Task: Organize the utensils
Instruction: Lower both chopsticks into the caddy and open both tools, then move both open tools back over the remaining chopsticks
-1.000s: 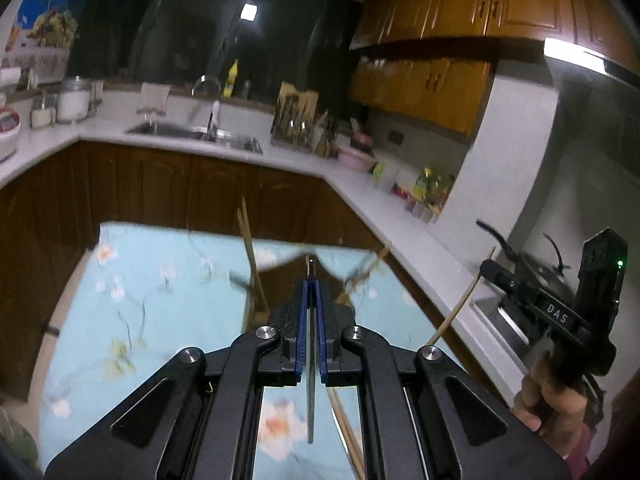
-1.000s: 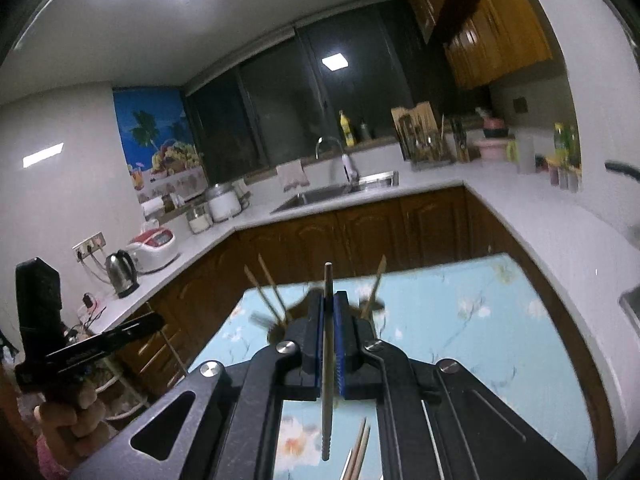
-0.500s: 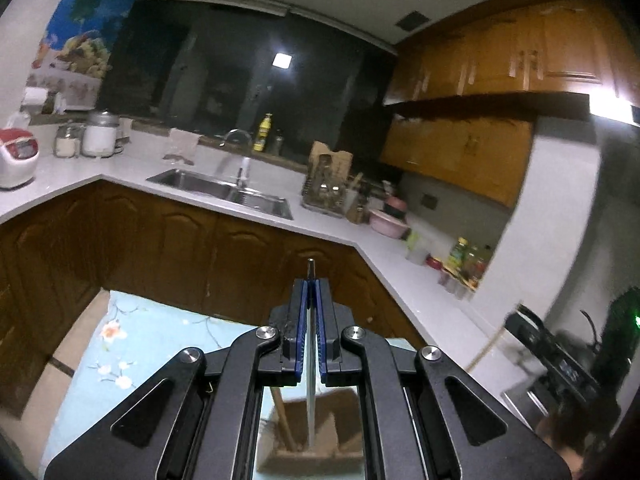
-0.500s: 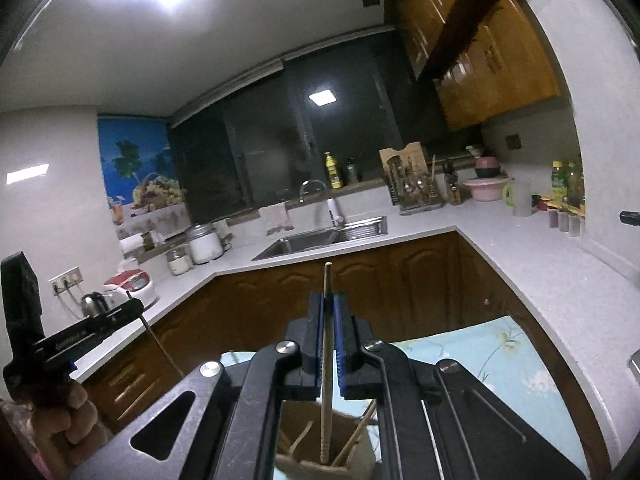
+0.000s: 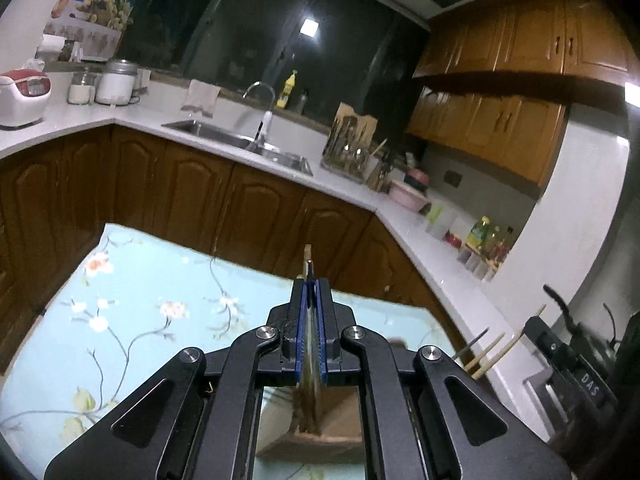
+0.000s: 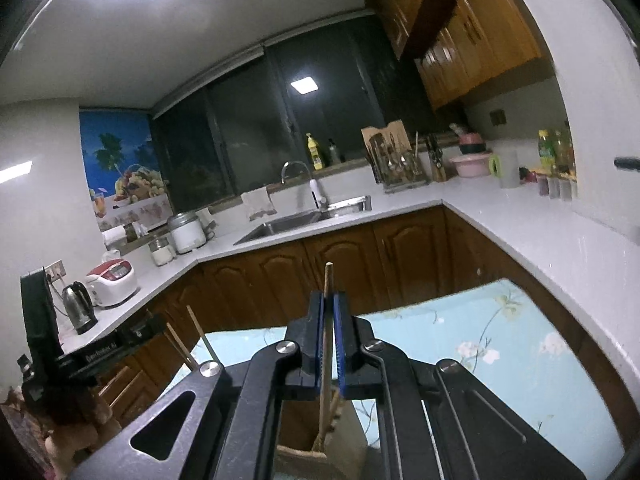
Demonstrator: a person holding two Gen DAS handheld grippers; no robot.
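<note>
Lt-blue floral tablecloth (image 5: 132, 304), brown cabinets (image 5: 192, 192), blue-padded black gripper (image 5: 310, 292)

Black left claw (image 5: 310, 292), blue pads (image 5: 298, 328), silver screws (image 5: 267, 333)

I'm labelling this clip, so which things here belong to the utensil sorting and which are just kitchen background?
Part of the job:
left hand-held gripper, shut on a chopstick
right hand-held gripper, shut on a wooden chopstick
wooden holder below

Just background:
sink
kettle
rice cooker
pink bowl
</note>
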